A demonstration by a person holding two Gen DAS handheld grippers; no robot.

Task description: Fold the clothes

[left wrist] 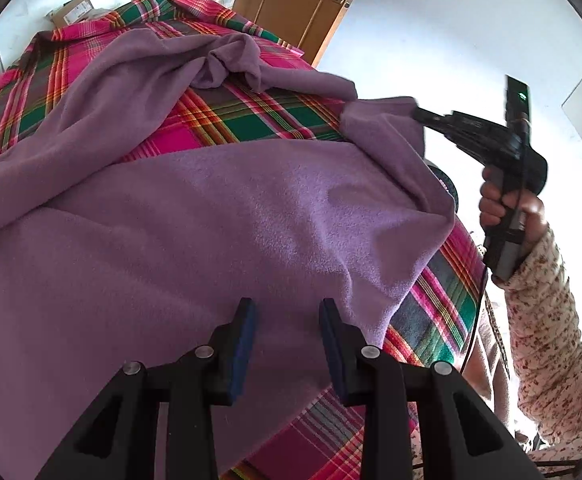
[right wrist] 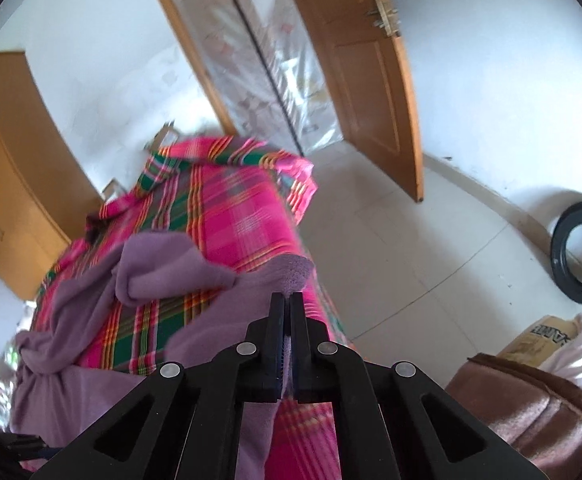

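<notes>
Now right gripper (right wrist: 287,298) clamped on purple fleece garment (left wrist: 211,216) edge. Left gripper (left wrist: 287,308) jaws wide, empty, above it. Sleeve (left wrist: 227,60) trailing away across plaid cloth (left wrist: 251,120).

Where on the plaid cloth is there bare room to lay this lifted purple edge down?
Bare plaid cloth shows between the bunched sleeve and the purple garment body; more lies at the far end. The near side is crowded: garment under the open left gripper, right gripper pinching its edge.
</notes>
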